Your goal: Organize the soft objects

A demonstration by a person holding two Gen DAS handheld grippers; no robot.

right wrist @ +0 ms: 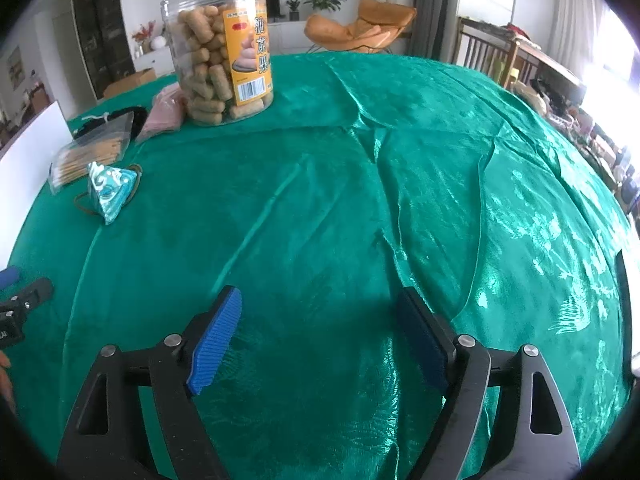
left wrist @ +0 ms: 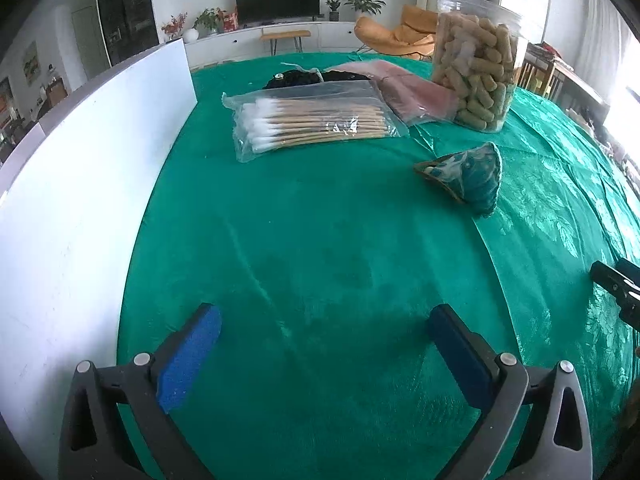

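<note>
On green tablecloth (left wrist: 320, 240), well ahead of both tools: small triangular fabric pouch (left wrist: 468, 178), teal with a cloud pattern, lying alone between the near edge and the clutter behind. Further back, bag of cotton swabs (left wrist: 312, 120), pink packet (left wrist: 416, 96) and a black drawstring bag (left wrist: 304, 76), partly hidden, bunched together; plastic jar of snacks (left wrist: 476, 68) standing upright just beside the pink packet. White board (left wrist: 88, 168) upright along left side. Left gripper (left wrist: 320, 344) spread wide, holding nothing, low over bare cloth. Right gripper (right wrist: 320, 336) likewise spread wide and empty, over wrinkled cloth, well apart from the pouch. Nothing gathered yet, by the look of it; likely first target the pouch, nearest of the soft things. Risks, as judged: pads snagging loose folds of cloth on the approach and dragging the whole spread; pouch squashing or slipping from a shallow pinch, being small and pointed; cord loop around pouch catching on a finger; swab bag slick, likely to slide away when pushed; reach toward pink packet knocking the jar over.
</note>
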